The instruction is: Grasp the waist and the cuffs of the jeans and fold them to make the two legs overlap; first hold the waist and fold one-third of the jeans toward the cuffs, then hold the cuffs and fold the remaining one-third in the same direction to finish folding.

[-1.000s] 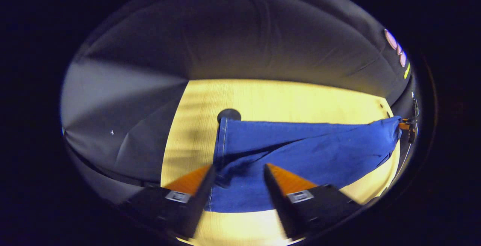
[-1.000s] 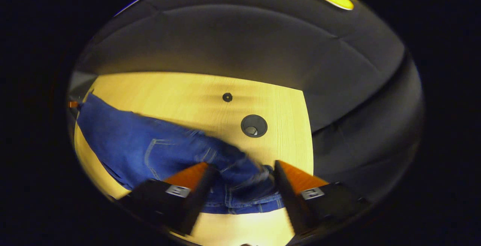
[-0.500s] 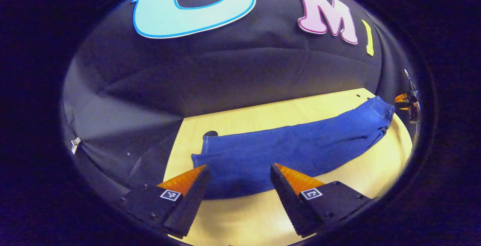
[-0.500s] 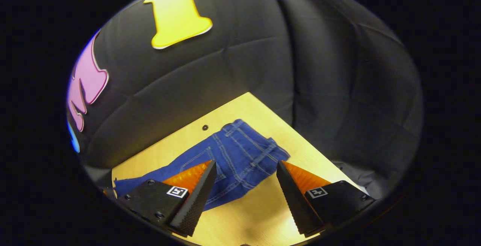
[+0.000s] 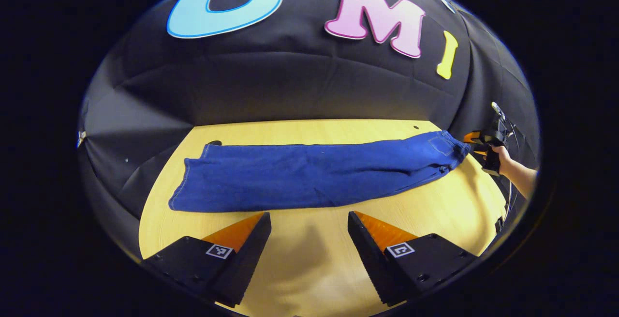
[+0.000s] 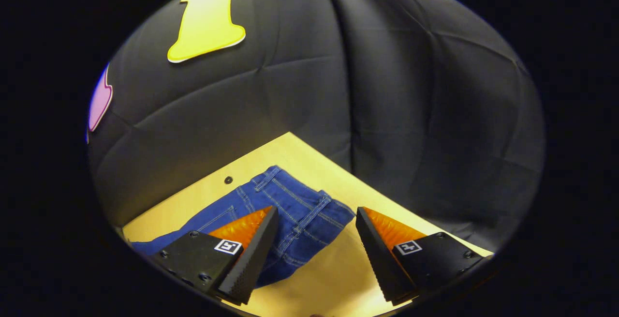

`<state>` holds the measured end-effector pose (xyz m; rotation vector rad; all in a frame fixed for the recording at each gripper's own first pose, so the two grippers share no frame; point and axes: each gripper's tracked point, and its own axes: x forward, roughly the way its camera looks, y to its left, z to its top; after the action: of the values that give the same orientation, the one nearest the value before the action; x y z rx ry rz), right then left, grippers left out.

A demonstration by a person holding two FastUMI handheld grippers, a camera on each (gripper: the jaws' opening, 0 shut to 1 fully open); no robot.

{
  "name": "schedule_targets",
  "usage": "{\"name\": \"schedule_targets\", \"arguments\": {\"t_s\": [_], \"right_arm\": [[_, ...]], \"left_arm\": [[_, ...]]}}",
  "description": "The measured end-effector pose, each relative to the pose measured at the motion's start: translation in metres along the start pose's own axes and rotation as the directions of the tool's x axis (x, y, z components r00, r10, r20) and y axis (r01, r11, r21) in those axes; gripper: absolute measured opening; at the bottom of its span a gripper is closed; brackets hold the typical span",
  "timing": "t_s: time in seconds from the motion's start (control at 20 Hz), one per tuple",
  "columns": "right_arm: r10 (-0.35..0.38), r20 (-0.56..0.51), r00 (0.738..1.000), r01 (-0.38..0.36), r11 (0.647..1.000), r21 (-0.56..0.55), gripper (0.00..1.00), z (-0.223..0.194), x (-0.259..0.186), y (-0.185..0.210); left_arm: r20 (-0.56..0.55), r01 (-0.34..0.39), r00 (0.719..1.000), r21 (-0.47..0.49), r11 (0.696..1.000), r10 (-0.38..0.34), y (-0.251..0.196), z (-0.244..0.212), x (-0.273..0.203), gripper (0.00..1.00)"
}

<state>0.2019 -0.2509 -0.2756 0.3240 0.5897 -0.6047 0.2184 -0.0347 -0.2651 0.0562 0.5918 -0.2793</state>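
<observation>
Jeans (image 5: 314, 175) lie flat lengthwise across the wooden table (image 5: 435, 210), legs overlapped, cuffs left, waist right. Left gripper (image 5: 309, 225) hovers near the jeans' near edge, fingers wide apart and empty; right gripper (image 6: 316, 220), equally wide, hangs over the waist (image 6: 300, 205).

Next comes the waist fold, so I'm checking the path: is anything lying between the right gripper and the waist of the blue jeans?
Nothing visible: the open right gripper hovers above the blue denim jeans' waist, with bare wooden table below.
</observation>
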Motion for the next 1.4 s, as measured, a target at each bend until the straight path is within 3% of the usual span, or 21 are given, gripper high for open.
{"name": "schedule_targets", "arguments": {"t_s": [0.3, 0.5, 0.7, 0.85, 1.15, 1.4], "right_arm": [[-0.031, -0.066, 0.997, 0.037, 0.996, 0.084, 0.98, -0.031, 0.028, -0.002], [0.004, -0.049, 0.999, 0.001, 0.995, 0.099, 0.96, -0.036, 0.034, 0.003], [0.05, -0.022, 0.999, -0.046, 0.991, 0.123, 0.39, -0.037, 0.04, 0.018], [0.043, 0.039, 0.998, -0.046, 0.997, 0.068, 0.14, -0.031, 0.037, 0.022], [0.128, 0.113, 0.985, -0.127, 0.992, -0.021, 0.07, -0.005, 0.012, 0.034], [0.276, 0.234, 0.932, -0.244, 0.957, -0.158, 0.07, 0.051, -0.05, 0.091]], "left_arm": [[-0.013, 0.046, 0.999, -0.085, 0.995, -0.047, -0.016, -0.001, 0.008, 0.97], [-0.035, 0.045, 0.998, -0.102, 0.994, -0.048, -0.016, -0.007, 0.013, 0.97], [-0.039, 0.055, 0.997, -0.122, 0.991, -0.06, -0.02, -0.008, 0.019, 0.97], [-0.049, 0.069, 0.996, -0.146, 0.987, -0.077, -0.024, -0.014, 0.024, 0.97], [-0.046, 0.053, 0.997, -0.188, 0.981, -0.062, -0.016, -0.019, 0.03, 0.97], [-0.026, 0.033, 0.999, -0.236, 0.971, -0.04, -0.008, -0.023, 0.02, 0.97]]}}
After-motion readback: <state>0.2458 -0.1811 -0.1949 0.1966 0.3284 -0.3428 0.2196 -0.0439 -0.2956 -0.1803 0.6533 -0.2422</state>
